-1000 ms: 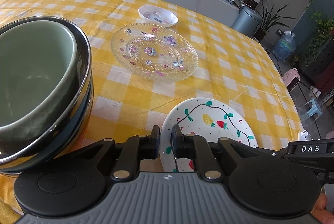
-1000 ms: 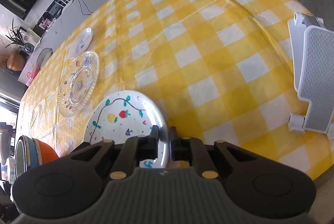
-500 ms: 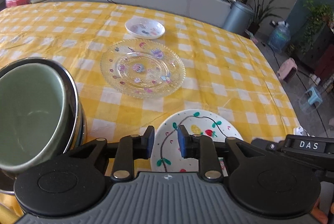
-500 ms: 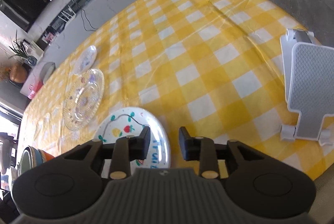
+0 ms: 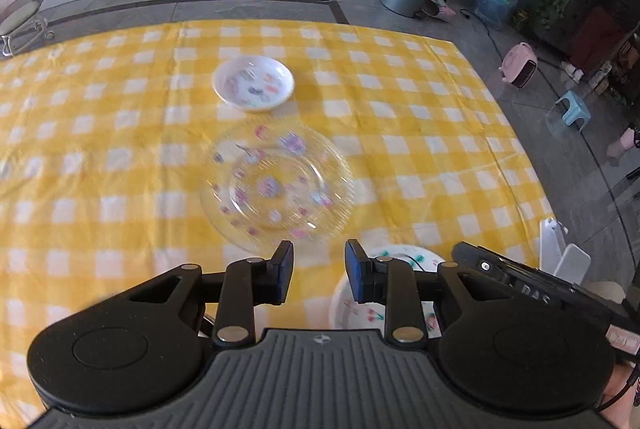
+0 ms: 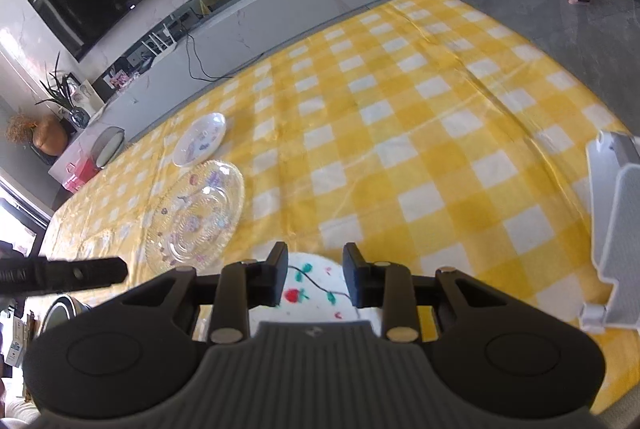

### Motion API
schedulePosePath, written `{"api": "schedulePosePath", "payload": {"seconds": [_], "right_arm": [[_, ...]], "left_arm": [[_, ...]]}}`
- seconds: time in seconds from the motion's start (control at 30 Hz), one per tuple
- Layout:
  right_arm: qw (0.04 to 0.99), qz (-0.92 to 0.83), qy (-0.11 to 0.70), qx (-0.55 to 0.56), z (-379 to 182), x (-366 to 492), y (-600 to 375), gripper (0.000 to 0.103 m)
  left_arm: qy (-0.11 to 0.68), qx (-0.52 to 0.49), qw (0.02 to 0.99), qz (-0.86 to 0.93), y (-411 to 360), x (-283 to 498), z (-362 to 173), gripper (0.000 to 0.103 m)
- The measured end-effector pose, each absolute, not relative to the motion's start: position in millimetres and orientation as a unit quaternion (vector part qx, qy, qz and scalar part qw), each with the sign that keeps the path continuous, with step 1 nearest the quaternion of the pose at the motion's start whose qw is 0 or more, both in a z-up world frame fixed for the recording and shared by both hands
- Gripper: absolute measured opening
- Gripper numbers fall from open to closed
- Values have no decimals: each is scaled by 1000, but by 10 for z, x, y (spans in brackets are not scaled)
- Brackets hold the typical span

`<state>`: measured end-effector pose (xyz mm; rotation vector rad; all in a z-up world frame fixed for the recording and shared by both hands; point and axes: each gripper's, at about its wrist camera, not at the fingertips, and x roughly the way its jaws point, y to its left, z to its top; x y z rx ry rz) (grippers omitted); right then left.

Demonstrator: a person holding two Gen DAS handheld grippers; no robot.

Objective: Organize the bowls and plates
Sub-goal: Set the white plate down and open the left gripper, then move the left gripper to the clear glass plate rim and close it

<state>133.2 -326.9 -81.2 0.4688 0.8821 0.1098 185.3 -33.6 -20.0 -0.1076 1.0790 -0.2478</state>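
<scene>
Both grippers are spread wide with nothing between the pads: the left gripper (image 5: 319, 271) sits at the bottom centre of its view and the right gripper (image 6: 315, 279) at the bottom centre of its own. Stuff to organize: the painted white plate (image 6: 316, 293) with the strawberry and vine doodles lies flat on the yellow checked tablecloth (image 6: 400, 133) right under the right gripper, and it also peeks out at lower right in the left view. The clear glass plate (image 5: 276, 187) with little flower prints sits in the middle of the left frame, and the small white dish (image 5: 253, 83) is just beyond it, higher in the frame, the two close but not touching. My guess is the step in hand is going for the next plate to stack, probably the glass one, since the left gripper points pretty much at it. Tip: a flat plate gives you nothing to bite except the rim, so come in low with one pad under the near lip and one on top, then squeeze firmly. Glass is slick and probably heavy, so lift level and slowly. The left view is pretty blurry, so I can't judge rim height well.
</scene>
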Motion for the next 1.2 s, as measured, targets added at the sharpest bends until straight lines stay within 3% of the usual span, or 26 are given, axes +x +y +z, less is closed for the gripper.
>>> {"api": "schedulePosePath", "payload": {"seconds": [0.47,0.53,0.57,0.73,0.9,1.07,1.2], "right_arm": [[861,95,437,243,-896,1889,-2830,32],[856,98,439,255,-944,1989,-2804,32],[854,98,441,258,-965,2033,-2789,32],[857,91,446,242,-1057,2169,-2727,32],[850,101,443,267,-1168,2259,-2755,23],[835,115,448,298,-1268,2347,-2750,23],[832,116,453,299,-1317,2362,-2734,16]], "left_arm": [[541,-26,833,-118,351,2523,-421,38],[539,-35,833,-117,415,2588,-490,44],[538,-45,833,-117,457,2619,-516,51],[540,-82,826,-138,596,2777,-698,53],[541,-73,822,-165,570,2933,-864,52],[551,-66,810,-190,573,3037,-997,46],[557,-68,804,-194,575,3077,-1071,34]]}}
